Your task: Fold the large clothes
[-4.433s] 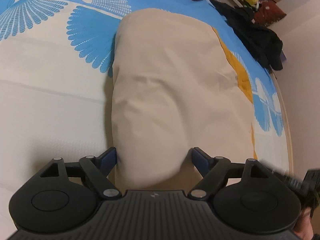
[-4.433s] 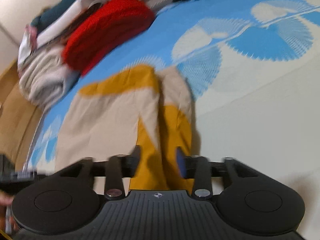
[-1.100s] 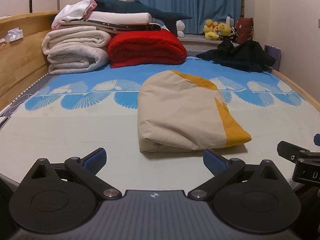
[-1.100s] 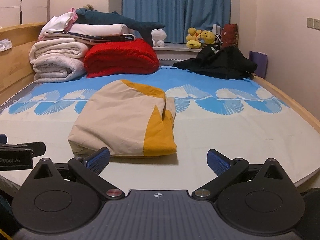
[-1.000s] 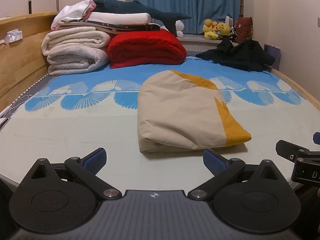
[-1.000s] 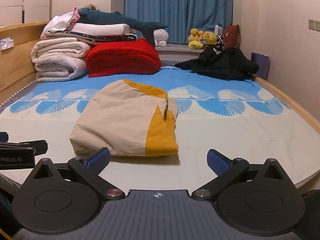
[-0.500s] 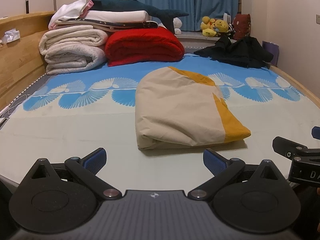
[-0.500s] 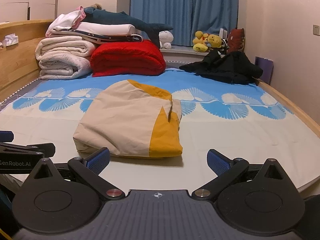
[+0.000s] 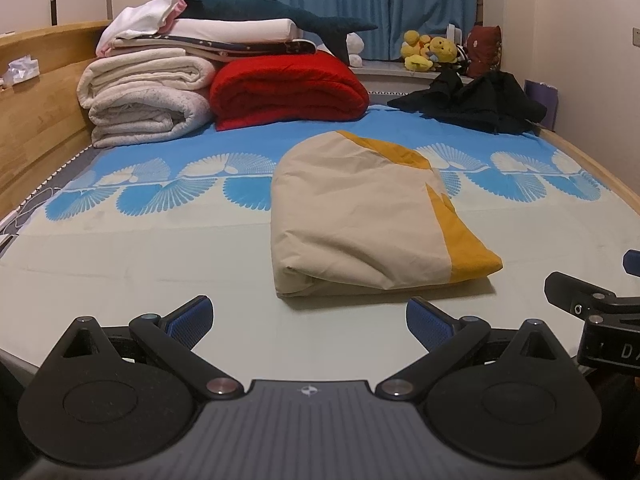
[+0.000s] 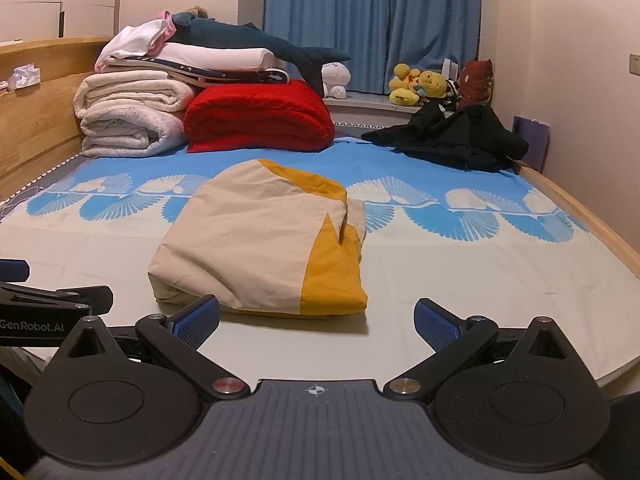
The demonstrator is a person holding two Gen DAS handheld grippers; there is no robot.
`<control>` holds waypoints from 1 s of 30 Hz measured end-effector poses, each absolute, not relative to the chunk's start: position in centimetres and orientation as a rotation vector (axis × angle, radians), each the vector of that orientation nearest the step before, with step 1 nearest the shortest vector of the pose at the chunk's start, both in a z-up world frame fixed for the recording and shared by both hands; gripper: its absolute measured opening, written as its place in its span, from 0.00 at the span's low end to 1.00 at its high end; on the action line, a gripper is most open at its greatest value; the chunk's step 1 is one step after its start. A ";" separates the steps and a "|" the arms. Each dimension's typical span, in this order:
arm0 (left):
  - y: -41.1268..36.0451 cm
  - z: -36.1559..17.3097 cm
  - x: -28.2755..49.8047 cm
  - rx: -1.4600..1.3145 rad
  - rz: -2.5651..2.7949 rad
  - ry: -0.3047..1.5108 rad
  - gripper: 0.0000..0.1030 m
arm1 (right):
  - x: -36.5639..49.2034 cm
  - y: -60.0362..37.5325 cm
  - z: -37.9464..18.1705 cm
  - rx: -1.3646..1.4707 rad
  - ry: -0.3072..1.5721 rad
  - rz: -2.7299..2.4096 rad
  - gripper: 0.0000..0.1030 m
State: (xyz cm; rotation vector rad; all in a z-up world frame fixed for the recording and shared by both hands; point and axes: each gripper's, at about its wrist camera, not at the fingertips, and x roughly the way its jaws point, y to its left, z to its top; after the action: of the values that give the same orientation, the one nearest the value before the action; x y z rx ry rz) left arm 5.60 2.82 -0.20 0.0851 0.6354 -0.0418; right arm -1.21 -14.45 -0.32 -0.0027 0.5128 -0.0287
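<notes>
Left gripper and right gripper, both spread wide and empty, now hang back at the near edge of the bed, having let go of the beige-and-yellow garment they pressed seconds ago. It lies folded mid-bed, so this fold looks finished. Far off sit stacked blankets, a black garment and blue curtains.

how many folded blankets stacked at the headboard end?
3: red blanket on the bed; two white ones beside it, upper white blanket on the lower white blanket. Flatter linens on top may hide more.
</notes>
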 end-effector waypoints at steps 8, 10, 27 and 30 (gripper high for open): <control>2.9 -0.3 5.6 0.083 -0.044 0.641 1.00 | -1.2 -14.3 -0.3 -0.002 0.514 -0.030 0.99; 2.9 -0.4 5.6 0.082 -0.045 0.642 1.00 | -1.2 -14.4 -0.3 -0.003 0.513 -0.028 0.99; 2.9 -0.4 5.6 0.083 -0.046 0.642 1.00 | -1.2 -14.3 -0.3 -0.005 0.513 -0.027 0.99; 2.8 -0.4 5.6 0.082 -0.046 0.642 1.00 | -1.2 -14.3 -0.3 -0.004 0.513 -0.027 0.99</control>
State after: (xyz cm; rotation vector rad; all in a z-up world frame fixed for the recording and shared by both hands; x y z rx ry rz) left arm 5.64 2.82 -0.36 0.0820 0.6420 -0.0456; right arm -1.21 -14.27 -0.30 -0.0044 0.5134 -0.0272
